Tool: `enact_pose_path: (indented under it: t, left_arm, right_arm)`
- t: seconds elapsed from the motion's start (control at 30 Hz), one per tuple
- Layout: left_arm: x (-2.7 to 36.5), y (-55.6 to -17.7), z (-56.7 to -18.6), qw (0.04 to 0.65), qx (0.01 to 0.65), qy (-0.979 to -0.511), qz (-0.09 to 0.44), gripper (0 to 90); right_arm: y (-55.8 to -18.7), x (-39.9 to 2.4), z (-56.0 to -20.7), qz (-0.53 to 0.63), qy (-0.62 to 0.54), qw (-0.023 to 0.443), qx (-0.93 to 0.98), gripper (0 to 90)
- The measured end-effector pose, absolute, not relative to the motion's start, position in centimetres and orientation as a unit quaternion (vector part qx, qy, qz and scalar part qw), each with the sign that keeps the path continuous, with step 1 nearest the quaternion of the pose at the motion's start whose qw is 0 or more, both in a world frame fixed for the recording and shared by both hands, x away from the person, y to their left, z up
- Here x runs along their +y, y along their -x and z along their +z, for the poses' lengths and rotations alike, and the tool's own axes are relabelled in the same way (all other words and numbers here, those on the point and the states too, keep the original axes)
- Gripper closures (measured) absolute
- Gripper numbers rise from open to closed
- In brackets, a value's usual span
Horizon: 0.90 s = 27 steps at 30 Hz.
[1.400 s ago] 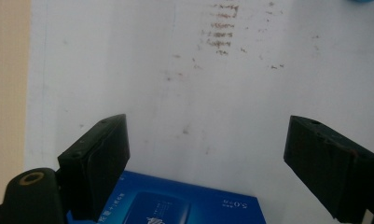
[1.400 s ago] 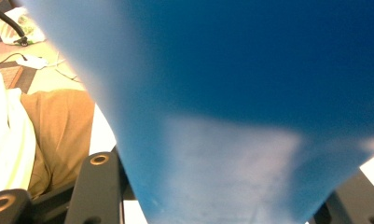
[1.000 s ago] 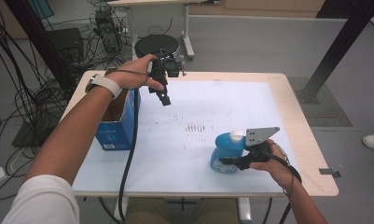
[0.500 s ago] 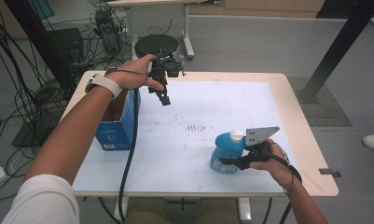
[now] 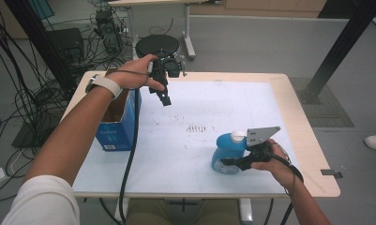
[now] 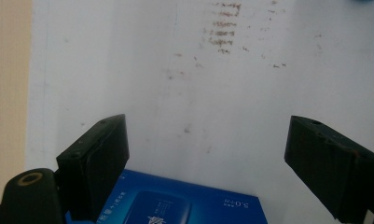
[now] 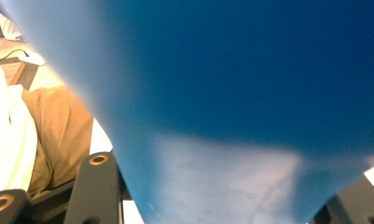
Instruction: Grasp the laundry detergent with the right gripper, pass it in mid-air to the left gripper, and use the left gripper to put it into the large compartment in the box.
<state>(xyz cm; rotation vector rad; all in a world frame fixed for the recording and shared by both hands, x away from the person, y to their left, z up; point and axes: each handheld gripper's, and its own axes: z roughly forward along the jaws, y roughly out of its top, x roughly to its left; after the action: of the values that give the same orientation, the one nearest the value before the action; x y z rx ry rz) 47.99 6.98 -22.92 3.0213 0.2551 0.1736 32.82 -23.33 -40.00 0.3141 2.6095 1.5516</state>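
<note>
Blue plastic, smooth and probably slippery, makes up the bottle (image 5: 227, 153) standing upright near the front edge of the white surface (image 5: 214, 112), toward the right. It is clamped low on its body by the right hand-held gripper (image 5: 230, 163), whose jaws are closed on it from the side. In the right gripper view the bottle (image 7: 250, 93) is pressed so close to the lens that it blurs, with a paler patch, perhaps a label, low down.

The bottle is judged fairly stiff but likely to give under a hard squeeze, and its weight depends on contents that cannot be seen. A hold on the waist below the white cap (image 5: 239, 136) looks safer than one on the rounded base, where the jaws could slide.

Farther back on the left, the left hand-held gripper (image 5: 163, 95) is held above the surface with its jaws wide apart and nothing between them. Below it stands an open blue box (image 5: 114, 126), cut off at the bottom edge of the left gripper view (image 6: 184, 205). Faint reddish marks (image 5: 197, 127) are scattered mid-surface. The box's interior is shadowed, and its print cannot be read.
</note>
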Motion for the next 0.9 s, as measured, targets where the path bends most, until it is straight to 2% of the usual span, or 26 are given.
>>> enact_pose_path:
  t: [0.9]
  left_arm:
    - [7.07, -47.89, -22.81, 0.054, 0.087, -0.993, 0.058, 14.1]
  right_arm:
    - [-32.87, -23.31, -39.94, 0.505, -0.103, 0.042, 0.856, 42.9]
